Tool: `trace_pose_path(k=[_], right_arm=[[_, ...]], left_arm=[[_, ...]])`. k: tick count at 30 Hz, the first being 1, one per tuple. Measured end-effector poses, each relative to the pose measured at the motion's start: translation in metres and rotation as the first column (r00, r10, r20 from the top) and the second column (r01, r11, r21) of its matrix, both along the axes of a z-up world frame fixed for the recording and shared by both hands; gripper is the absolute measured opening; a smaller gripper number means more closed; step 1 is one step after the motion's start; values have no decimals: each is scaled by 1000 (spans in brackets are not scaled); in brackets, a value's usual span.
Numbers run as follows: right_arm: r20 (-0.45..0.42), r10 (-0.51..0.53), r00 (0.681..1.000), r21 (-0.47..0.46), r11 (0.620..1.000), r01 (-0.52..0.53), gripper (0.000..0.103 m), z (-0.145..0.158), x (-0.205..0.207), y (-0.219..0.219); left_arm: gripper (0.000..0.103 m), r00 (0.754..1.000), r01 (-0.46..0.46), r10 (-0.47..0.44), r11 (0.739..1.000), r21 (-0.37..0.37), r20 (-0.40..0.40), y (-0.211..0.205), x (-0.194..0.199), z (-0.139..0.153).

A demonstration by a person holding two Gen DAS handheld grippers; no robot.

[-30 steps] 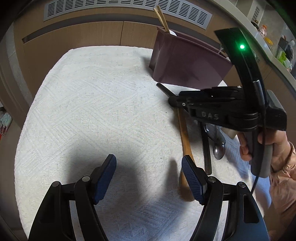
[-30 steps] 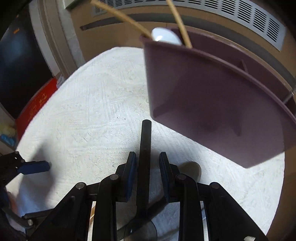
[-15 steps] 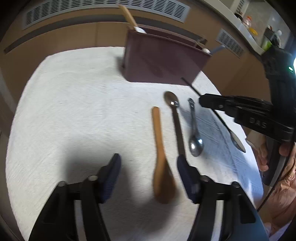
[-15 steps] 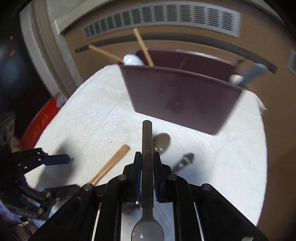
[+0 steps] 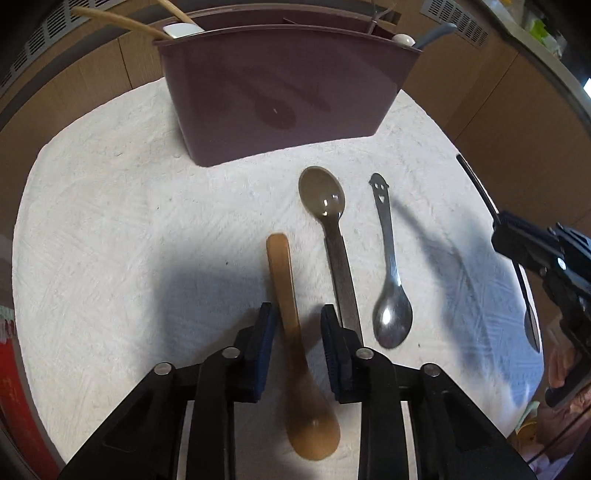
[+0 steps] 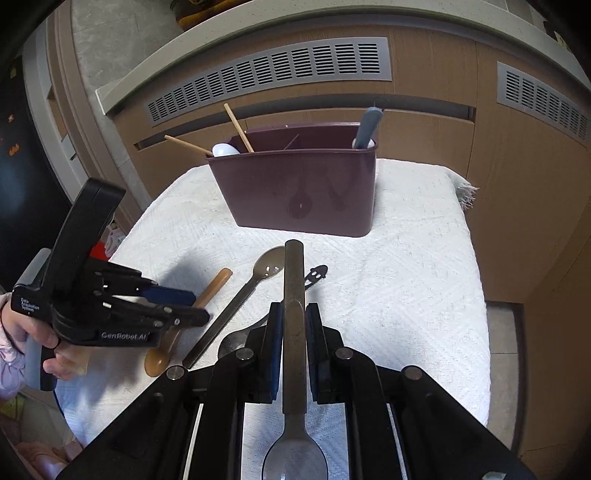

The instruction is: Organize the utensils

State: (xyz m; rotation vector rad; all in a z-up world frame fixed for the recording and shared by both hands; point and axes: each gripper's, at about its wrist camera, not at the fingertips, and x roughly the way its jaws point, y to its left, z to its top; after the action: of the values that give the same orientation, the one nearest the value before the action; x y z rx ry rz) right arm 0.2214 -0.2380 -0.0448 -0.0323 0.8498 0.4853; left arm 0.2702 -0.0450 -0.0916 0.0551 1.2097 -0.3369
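While the left wrist view looks down on the white woven cloth [image 5: 110,229], the left gripper [image 5: 297,325] straddles the handle of a brown wooden spoon [image 5: 286,291], its blue pads [image 5: 266,328] on either side with a gap showing, so it is parted and not yet clamped. At one o'clock from that spoon lies a dark metal spoon with a flat handle [image 5: 334,240], bowl toward the holder, and further toward two o'clock a small silver spoon with a smiley-face handle end [image 5: 389,280], bowl toward the camera. At twelve o'clock stands the maroon plastic utensil holder [image 5: 280,85] with wooden chopsticks [image 5: 122,22] and a white spoon [image 5: 181,30] in its left end. At three o'clock the right gripper [image 5: 517,240] carries a thin utensil above the cloth. In the right wrist view, the right gripper is clamped on the flat handle of a long steel spoon [image 6: 294,332], handle tip pointing to twelve o'clock at the holder, bowl back toward the camera. A blue-grey handle [image 6: 367,127] stands in the holder's right end; the left gripper sits at nine o'clock over the wooden spoon. To do the step well, I judge the left pads should close squarely on the wooden handle near its middle before lifting, so the spoon does not swivel, and stay clear of the dark spoon just beside the right pad.
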Motion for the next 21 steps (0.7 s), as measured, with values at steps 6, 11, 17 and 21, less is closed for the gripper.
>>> trace_pose_path(k=[6, 11, 17, 21], right_arm=[[4, -23, 1000, 5, 1000, 22, 10, -2, -2, -2], [14, -28, 1000, 34, 999, 28, 10, 3, -8, -4], [83, -26, 996, 115, 993, 16, 10, 33, -25, -8], [170, -8, 985, 144, 989, -16, 10, 65, -35, -3]], left_arm=[[12, 993, -73, 75, 997, -22, 89, 4, -1, -3], [11, 967, -149, 173, 980, -133, 186, 22, -39, 11], [11, 883, -176, 275, 945, -276, 379, 39, -78, 76], [11, 812, -133, 283, 941, -310, 511, 40, -93, 128]])
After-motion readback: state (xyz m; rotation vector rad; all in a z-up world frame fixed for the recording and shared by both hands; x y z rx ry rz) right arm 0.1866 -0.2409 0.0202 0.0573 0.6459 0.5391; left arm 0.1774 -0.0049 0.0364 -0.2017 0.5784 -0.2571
